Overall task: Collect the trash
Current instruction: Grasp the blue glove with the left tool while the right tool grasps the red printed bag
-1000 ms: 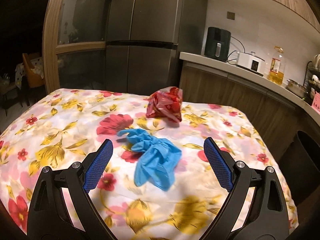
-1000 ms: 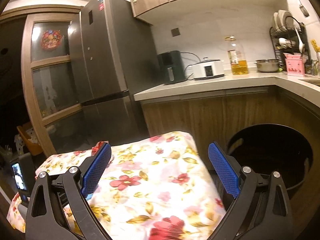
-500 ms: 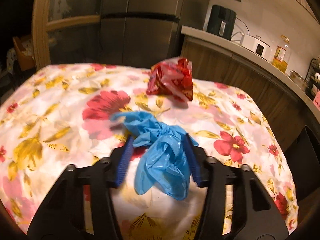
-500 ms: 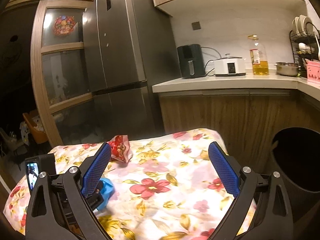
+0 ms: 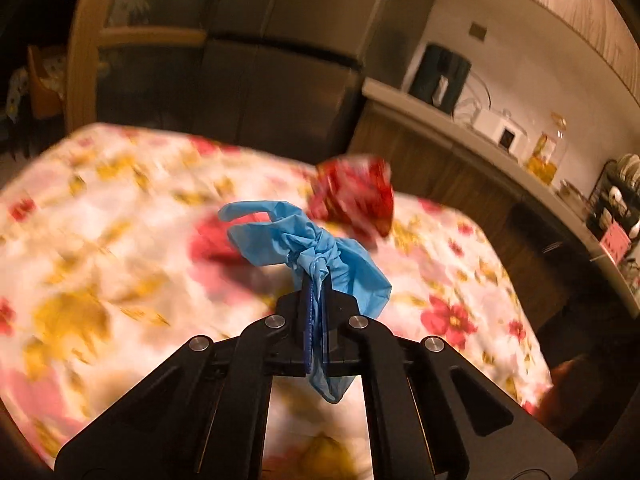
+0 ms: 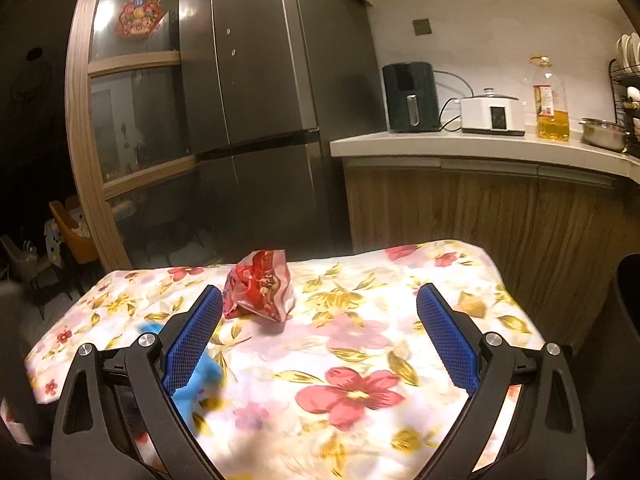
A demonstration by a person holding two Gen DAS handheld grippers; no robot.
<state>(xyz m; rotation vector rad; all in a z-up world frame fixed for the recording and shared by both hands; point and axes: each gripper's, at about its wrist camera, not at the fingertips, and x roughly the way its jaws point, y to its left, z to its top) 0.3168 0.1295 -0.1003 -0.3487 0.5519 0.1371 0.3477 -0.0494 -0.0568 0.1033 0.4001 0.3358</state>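
My left gripper (image 5: 316, 300) is shut on a crumpled blue glove (image 5: 316, 252) and holds it lifted off the flowered table (image 5: 120, 264). A red crinkled snack bag (image 5: 354, 200) lies on the table just beyond it. In the right wrist view the red snack bag (image 6: 260, 286) lies ahead and left of centre, and the blue glove (image 6: 196, 380) shows blurred behind my left finger. My right gripper (image 6: 320, 332) is open and empty above the table (image 6: 360, 360).
A dark bin (image 6: 628, 312) stands at the table's right side. A wooden counter (image 6: 480, 148) behind holds an air fryer (image 6: 410, 98), a cooker (image 6: 492, 114) and an oil bottle (image 6: 552, 100). A tall fridge (image 6: 264, 100) stands behind the table.
My left gripper has closed on the blue glove and lifted it off the table. My right gripper has swung left over the table, staying open.
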